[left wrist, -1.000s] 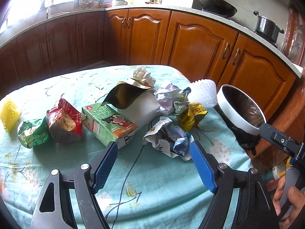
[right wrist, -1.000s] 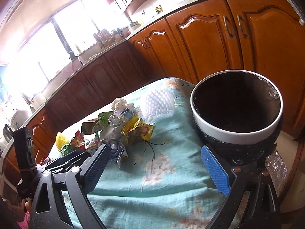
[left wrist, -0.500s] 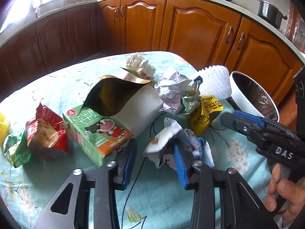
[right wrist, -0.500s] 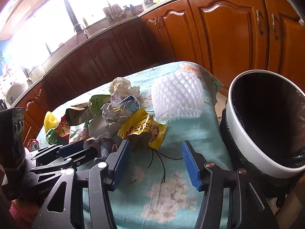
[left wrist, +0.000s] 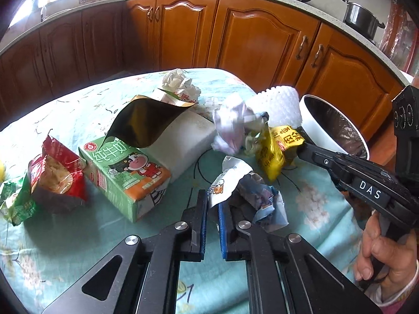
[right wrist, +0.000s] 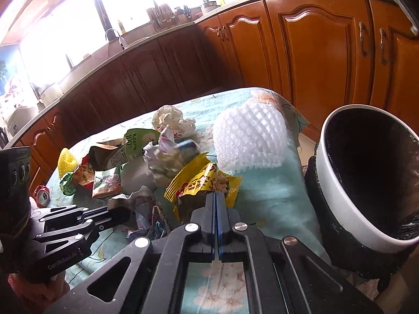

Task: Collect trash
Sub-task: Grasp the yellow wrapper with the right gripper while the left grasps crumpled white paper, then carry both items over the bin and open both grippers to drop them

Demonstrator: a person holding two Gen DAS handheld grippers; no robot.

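Note:
My left gripper (left wrist: pixel 212 204) is shut on a crumpled white and blue wrapper (left wrist: pixel 248 191) lying on the teal tablecloth. My right gripper (right wrist: pixel 216 196) is shut on the edge of a yellow snack packet (right wrist: pixel 201 183), also seen in the left wrist view (left wrist: pixel 277 149). The white-rimmed bin with a black liner (right wrist: pixel 366 172) stands at the table's right edge, close to the right gripper; it also shows in the left wrist view (left wrist: pixel 332 125). The right gripper's body (left wrist: pixel 353 175) reaches in from the right.
More trash lies on the table (left wrist: pixel 78 235): a green milk carton (left wrist: pixel 125 172), a red snack bag (left wrist: pixel 55 175), a green wrapper (left wrist: pixel 15 204), a dark foil pouch (left wrist: pixel 141 123), white foam netting (right wrist: pixel 248 138), crumpled paper (right wrist: pixel 167 117), a yellow foam net (right wrist: pixel 66 161). Wooden cabinets (left wrist: pixel 262 41) stand behind.
Both grippers moved forward and closed: the left on the crumpled white and blue wrapper, the right on the yellow snack packet. Both were wide open a second ago.

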